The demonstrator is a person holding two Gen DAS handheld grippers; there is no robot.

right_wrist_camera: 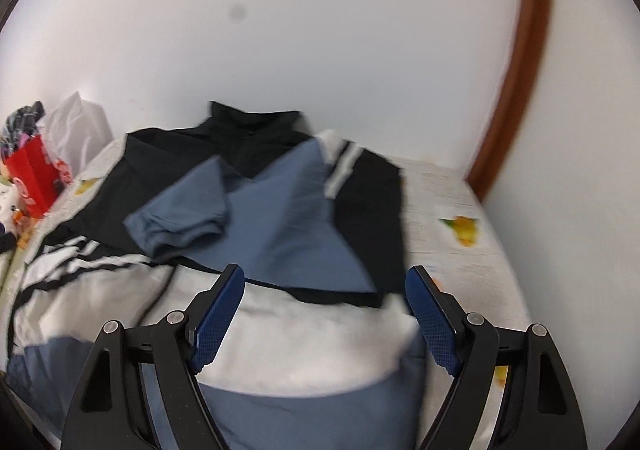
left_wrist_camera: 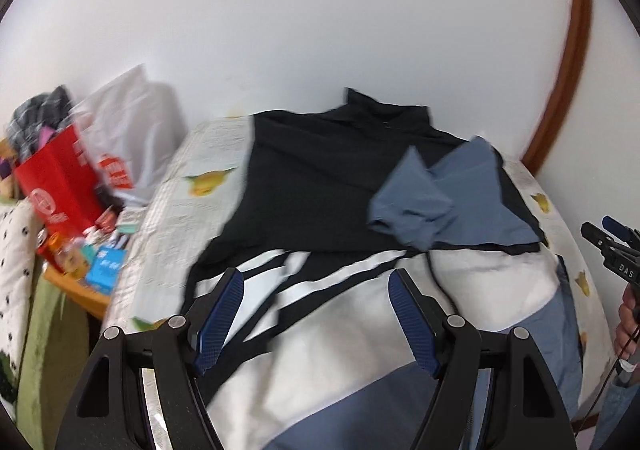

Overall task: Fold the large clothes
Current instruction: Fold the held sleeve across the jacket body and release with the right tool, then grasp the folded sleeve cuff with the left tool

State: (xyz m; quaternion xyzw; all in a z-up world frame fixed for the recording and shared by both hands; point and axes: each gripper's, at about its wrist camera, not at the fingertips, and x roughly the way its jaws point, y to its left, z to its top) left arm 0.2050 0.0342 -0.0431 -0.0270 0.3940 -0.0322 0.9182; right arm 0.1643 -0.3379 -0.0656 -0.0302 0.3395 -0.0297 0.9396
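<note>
Left wrist view: my left gripper [left_wrist_camera: 316,314] hangs over the near half of the jacket [left_wrist_camera: 320,178], jaws spread, nothing between the pads. Right wrist view: my right gripper [right_wrist_camera: 324,310] is likewise released, jaws wide, empty, above the white band of the jacket [right_wrist_camera: 304,314].

Jacket lies on the bed [left_wrist_camera: 168,210], collar [left_wrist_camera: 384,110] toward the wall, black upper part flat. One sleeve [right_wrist_camera: 180,218], blue-grey with a ribbed cuff, is folded across the chest. The striped sleeve [left_wrist_camera: 280,282] lies crumpled at the near left. Hem end, white then blue, sits under both grippers.

Judgement: the sleeve fold on one side looks done; the striped side is loose and wants tucking before the body is folded.

Notes for doing it well:
- Pinch the striped sleeve near its cuff, one layer only, and draw it across the chest so it lies flat over the blue one.
- Keep the other gripper low on the shoulder seam as an anchor, so the body does not drag on the bedsheet.
- Smooth the white band before lifting the hem; wrinkles there will bulk the final fold.
- Frames are blurred; exact cuff position on the striped sleeve I cannot tell.

Clutter, including a red bag [left_wrist_camera: 60,186], stands left of the bed, well apart from the work.
</note>
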